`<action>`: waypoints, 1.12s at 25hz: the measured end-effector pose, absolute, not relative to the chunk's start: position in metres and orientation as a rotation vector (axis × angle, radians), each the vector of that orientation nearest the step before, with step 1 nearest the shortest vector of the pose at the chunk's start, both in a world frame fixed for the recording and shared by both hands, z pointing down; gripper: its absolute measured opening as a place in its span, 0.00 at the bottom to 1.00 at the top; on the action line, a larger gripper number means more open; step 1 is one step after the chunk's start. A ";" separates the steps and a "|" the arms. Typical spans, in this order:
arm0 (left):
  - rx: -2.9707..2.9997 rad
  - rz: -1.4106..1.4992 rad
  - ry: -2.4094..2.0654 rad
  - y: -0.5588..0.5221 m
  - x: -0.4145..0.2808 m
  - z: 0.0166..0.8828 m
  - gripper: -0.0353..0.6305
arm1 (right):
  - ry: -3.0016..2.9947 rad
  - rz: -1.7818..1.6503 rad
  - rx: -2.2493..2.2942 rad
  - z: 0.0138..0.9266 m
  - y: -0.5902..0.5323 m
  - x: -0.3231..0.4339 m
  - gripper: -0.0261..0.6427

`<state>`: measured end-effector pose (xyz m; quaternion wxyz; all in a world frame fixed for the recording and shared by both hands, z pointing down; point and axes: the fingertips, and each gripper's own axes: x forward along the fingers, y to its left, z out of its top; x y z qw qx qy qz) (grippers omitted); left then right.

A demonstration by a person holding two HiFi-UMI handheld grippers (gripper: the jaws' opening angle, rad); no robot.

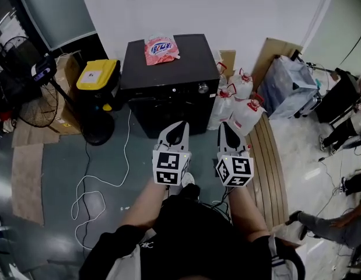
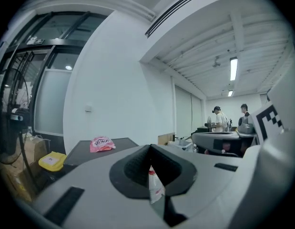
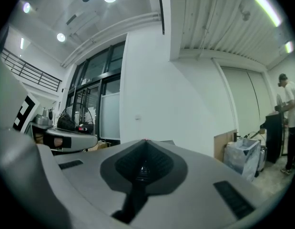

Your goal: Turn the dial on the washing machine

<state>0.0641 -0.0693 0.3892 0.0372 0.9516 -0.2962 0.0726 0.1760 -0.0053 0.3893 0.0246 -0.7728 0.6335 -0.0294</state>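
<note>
The black washing machine (image 1: 168, 69) stands against the white wall. Its round silver dial (image 1: 203, 88) sits at the right end of the front panel. A pink bag (image 1: 161, 49) lies on its lid. Both grippers hover side by side short of the machine's front, over the floor. My left gripper (image 1: 181, 125) points at the panel's lower middle, jaws shut and empty. My right gripper (image 1: 224, 126) is just right of it, below the dial, also shut with nothing held. In the left gripper view the left gripper (image 2: 149, 147) shows the machine's lid (image 2: 85, 149) and the pink bag (image 2: 101, 144) ahead to the left.
Several white jugs with red caps (image 1: 238, 101) crowd the machine's right side. A yellow-lidded bin (image 1: 97, 74) and a fan (image 1: 34, 107) stand to its left. A white cable (image 1: 87, 185) loops over the floor. A wooden slatted board (image 1: 270, 162) lies at the right. People stand at the far right.
</note>
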 end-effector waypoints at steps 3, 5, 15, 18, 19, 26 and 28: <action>2.911 0.219 -0.922 -0.102 0.084 0.388 0.07 | 1.987 -0.094 -2.384 0.391 -0.038 0.194 0.04; 2.906 0.221 -0.926 -0.124 0.097 0.387 0.07 | 2.006 -0.090 -2.379 0.390 -0.062 0.207 0.04; 2.862 0.222 -0.953 -0.226 0.145 0.396 0.07 | 2.114 -0.101 -2.356 0.399 -0.172 0.258 0.04; 2.842 0.230 -0.969 -0.249 0.152 0.402 0.07 | 2.144 -0.099 -2.350 0.404 -0.196 0.268 0.04; 2.834 0.235 -0.974 -0.255 0.154 0.404 0.07 | 2.150 -0.098 -2.350 0.405 -0.203 0.271 0.04; 2.783 0.263 -1.017 -0.277 0.156 0.411 0.07 | 2.223 -0.056 -2.369 0.409 -0.230 0.287 0.04; 2.768 0.267 -1.031 -0.278 0.154 0.413 0.07 | 2.264 -0.029 -2.372 0.411 -0.234 0.290 0.04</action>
